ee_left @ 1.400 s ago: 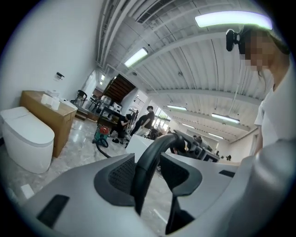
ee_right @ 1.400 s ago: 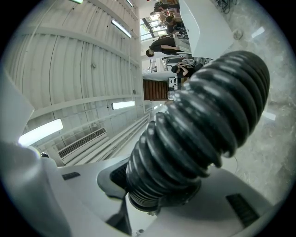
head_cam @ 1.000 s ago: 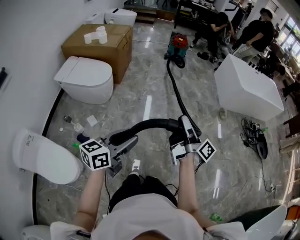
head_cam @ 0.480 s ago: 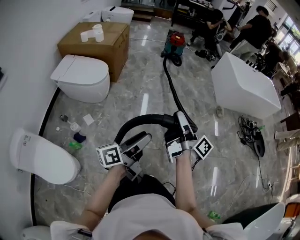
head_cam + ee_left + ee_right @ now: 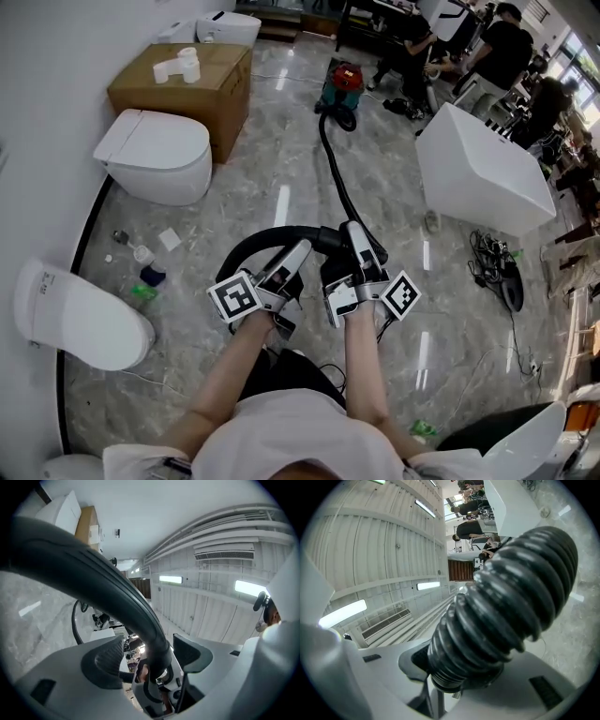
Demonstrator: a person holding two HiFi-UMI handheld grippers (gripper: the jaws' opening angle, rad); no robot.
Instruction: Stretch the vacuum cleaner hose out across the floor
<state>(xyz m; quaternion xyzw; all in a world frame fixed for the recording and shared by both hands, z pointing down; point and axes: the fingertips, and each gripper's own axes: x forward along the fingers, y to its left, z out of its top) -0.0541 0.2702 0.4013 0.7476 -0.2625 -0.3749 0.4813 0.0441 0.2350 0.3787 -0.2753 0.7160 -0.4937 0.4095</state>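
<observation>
While clamping the hose [image 5: 333, 178], the right gripper [image 5: 361, 248] points forward.

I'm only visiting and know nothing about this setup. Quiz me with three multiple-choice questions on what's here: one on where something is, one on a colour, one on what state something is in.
1. Where does the vacuum cleaner stand?
A) on the floor, at the far end of the hose
B) on a shelf
C) in the person's lap

2. What colour is the hose?
A) white
B) black
C) yellow

3. How is the right hand-held gripper?
A) open and empty
B) lying on the floor
C) shut on the hose

Answers:
1 A: the head view shows it on the floor, with the hose running from it to the person.
2 B: it is black in every view.
3 C: the right gripper view shows the ribbed hose clamped between its jaws.
</observation>
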